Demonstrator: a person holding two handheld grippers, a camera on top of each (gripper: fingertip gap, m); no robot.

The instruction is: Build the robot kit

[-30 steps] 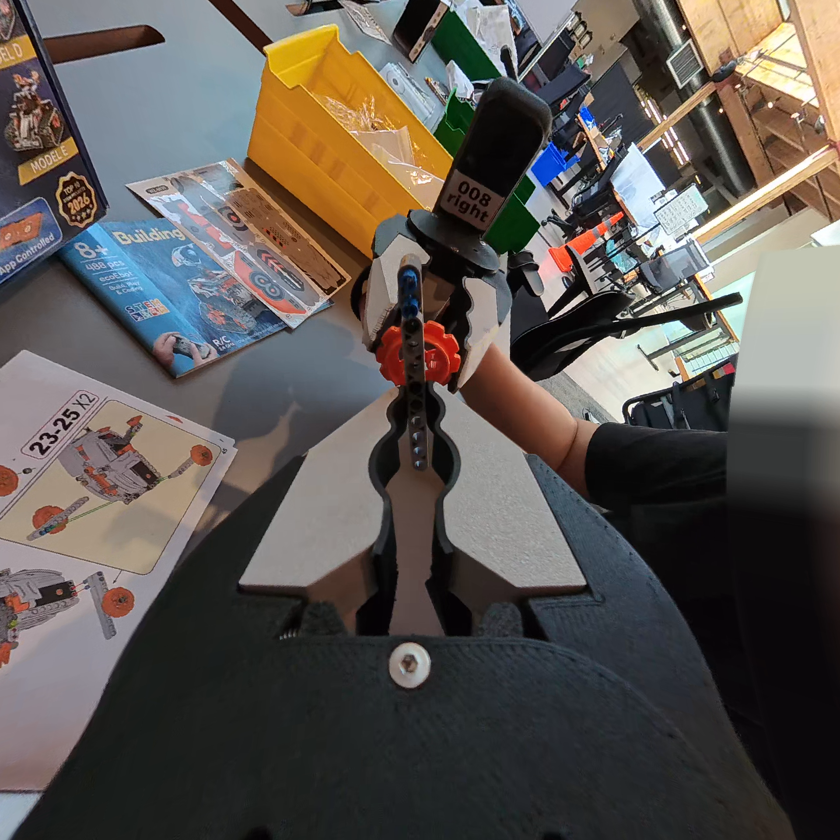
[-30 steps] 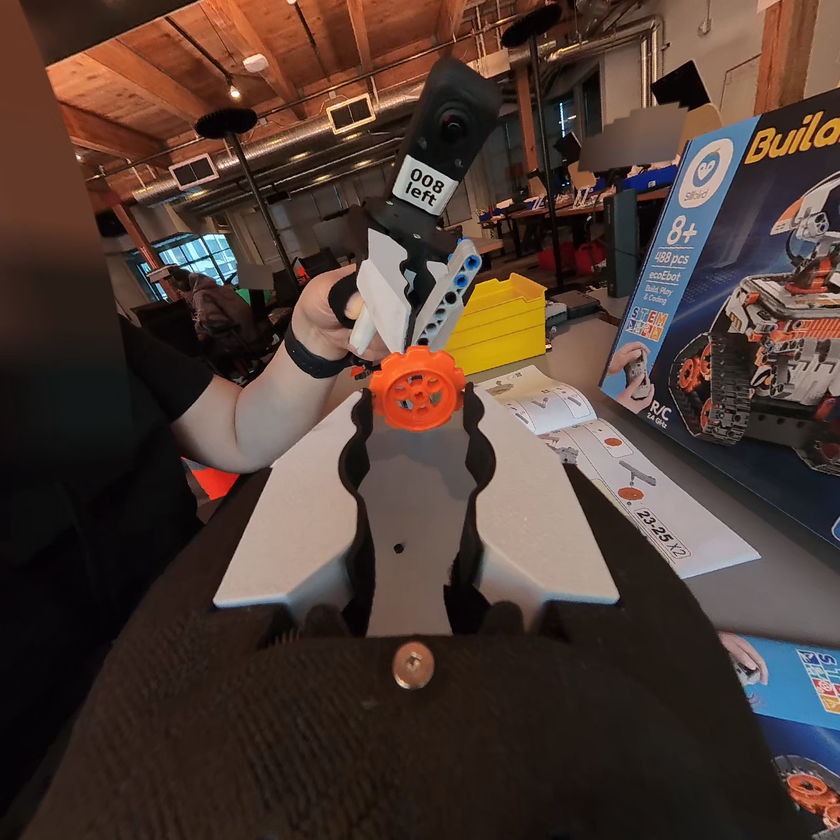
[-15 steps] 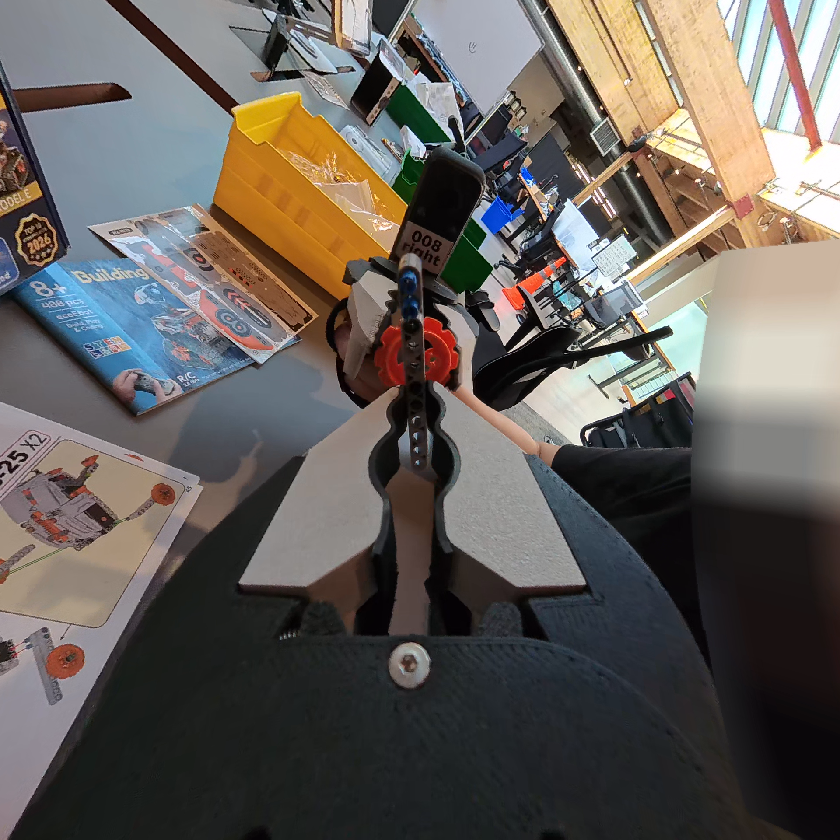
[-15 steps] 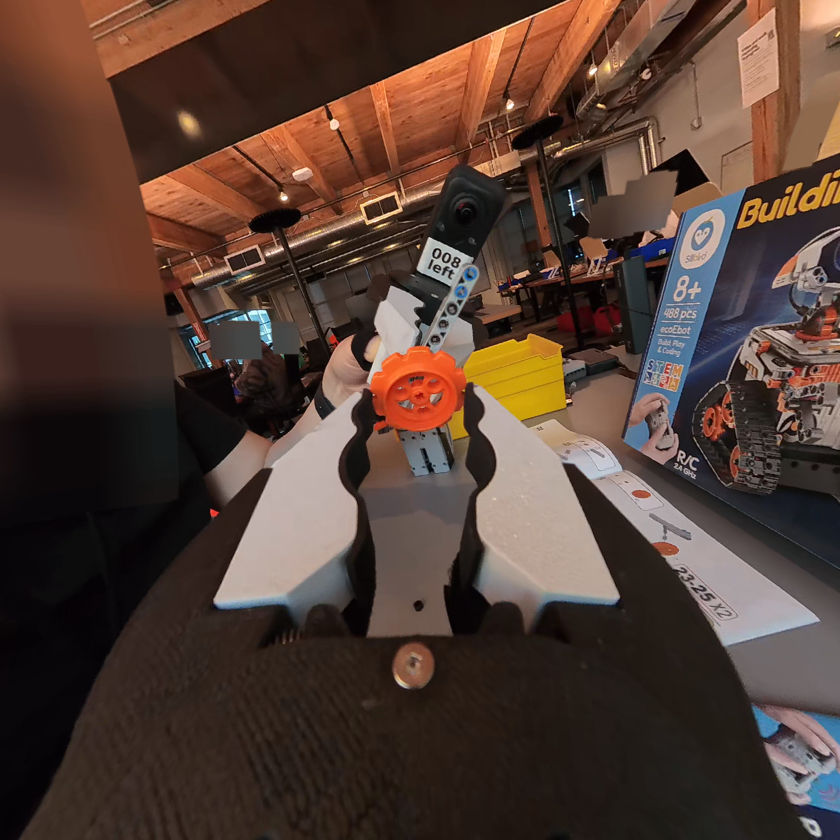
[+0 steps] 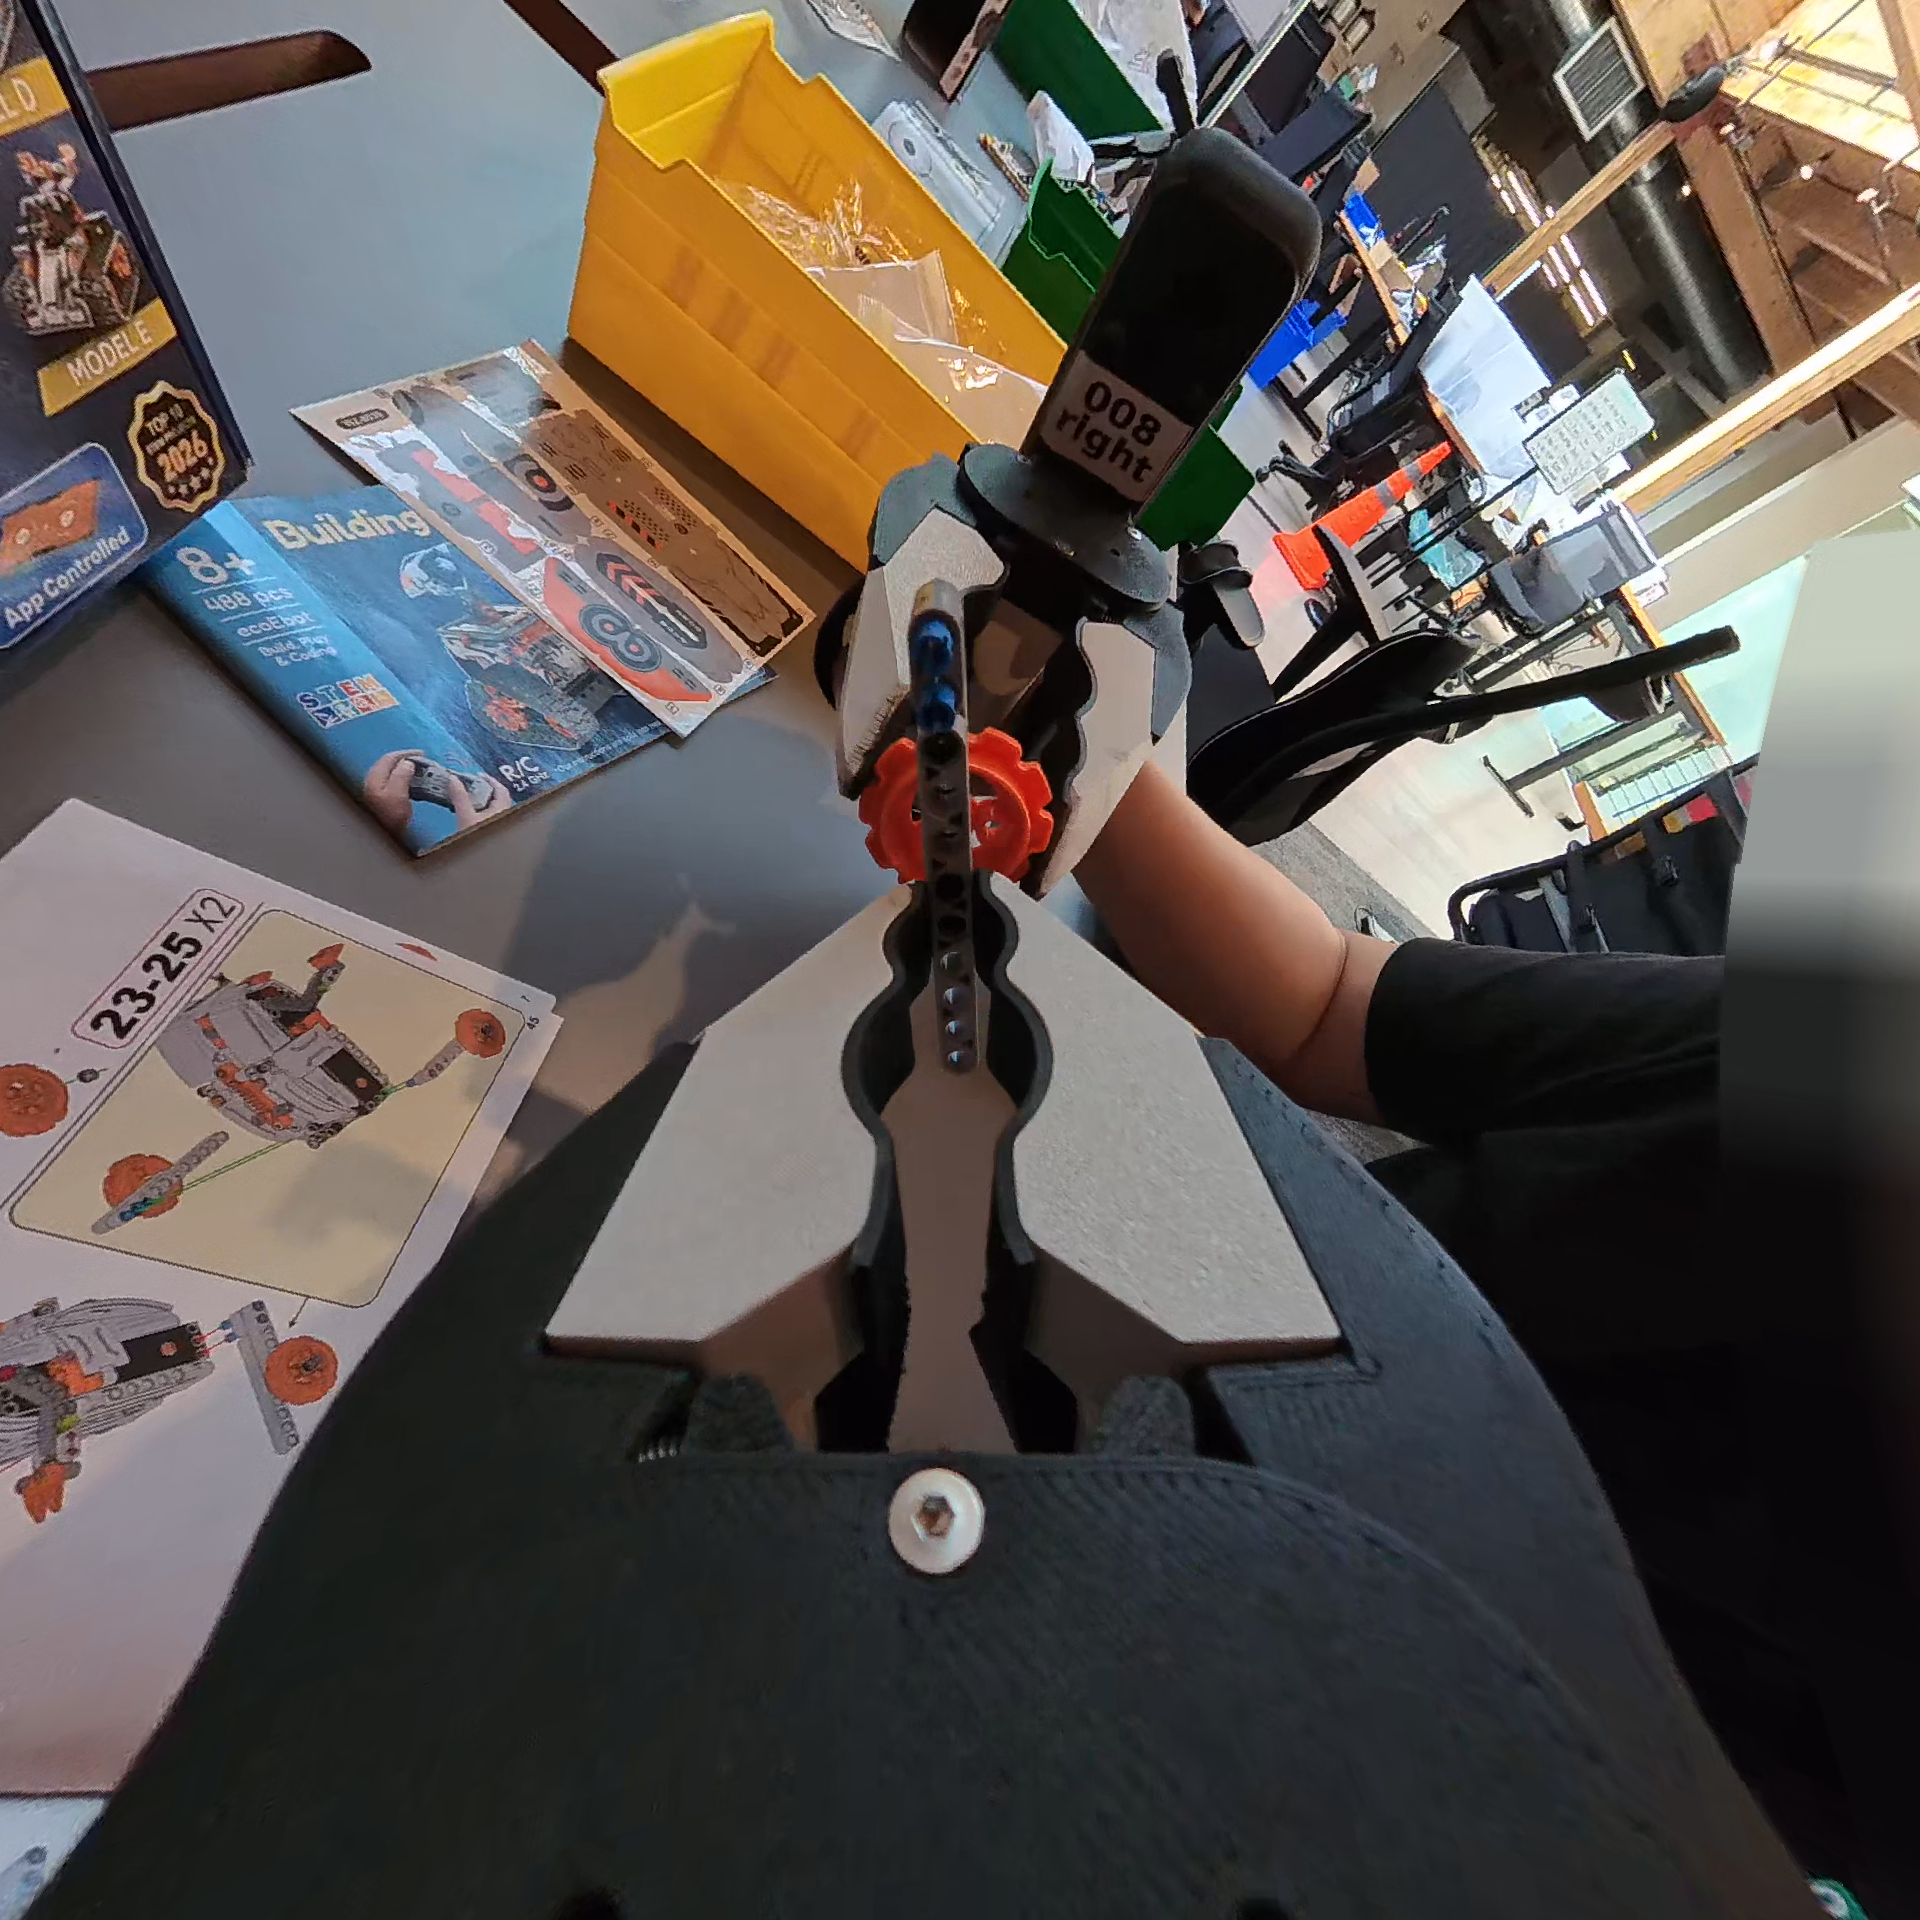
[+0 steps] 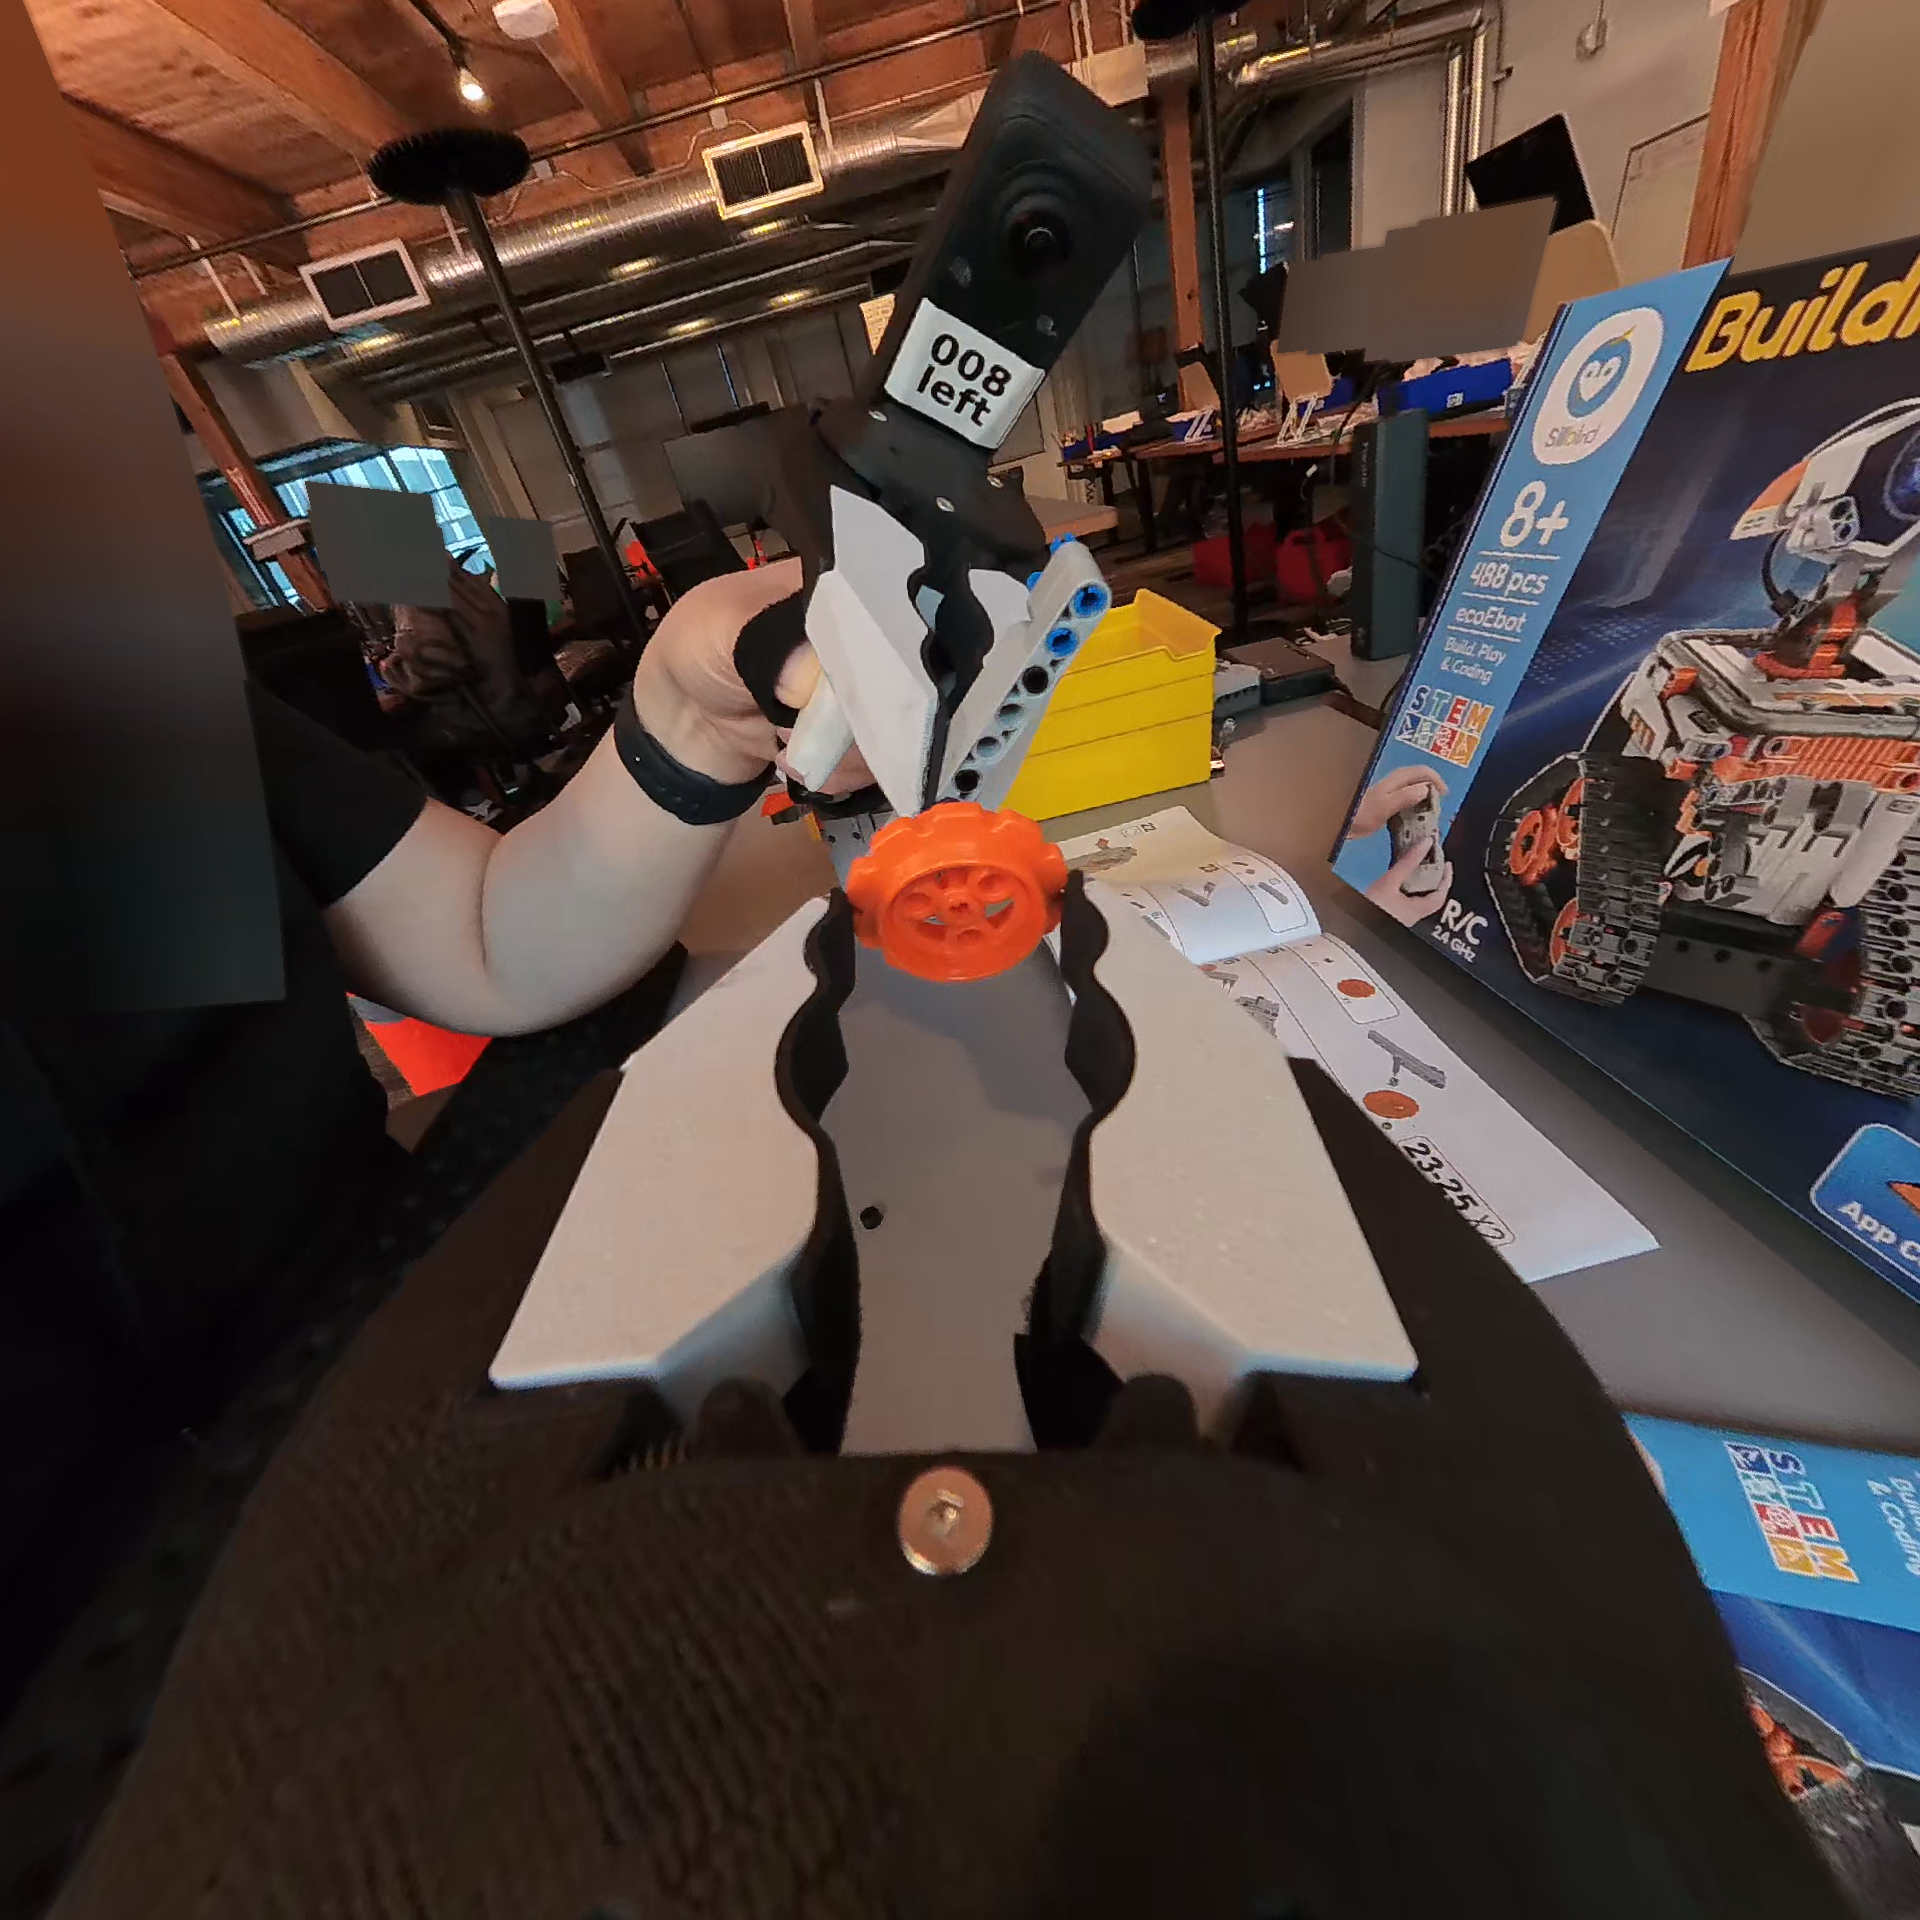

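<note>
My left gripper point(image 5: 951, 914) is shut on a grey perforated beam point(image 5: 948, 831) with blue pins at its far end, held edge-on above the table. My right gripper point(image 6: 956, 914) is shut on an orange toothed wheel point(image 6: 956, 902). The two grippers face each other tip to tip, and the wheel point(image 5: 956, 805) presses against the side of the beam point(image 6: 1023, 686). The left gripper also shows in the right wrist view point(image 6: 914, 665), held by a hand. The right gripper also shows in the left wrist view point(image 5: 997, 665).
An open instruction sheet point(image 5: 208, 1091), a blue booklet point(image 5: 384, 644) and a sticker sheet point(image 5: 561, 520) lie on the grey table point(image 5: 675, 831). A yellow bin point(image 5: 769, 281) stands behind them. A large toy box point(image 6: 1662, 748) stands at the table's right. Left and right tips are no more than a few centimetres apart.
Both grippers have kept hold of the beam and the wheel pressed together. The pair tilted up half a second ago and has come back down nearer the table.
</note>
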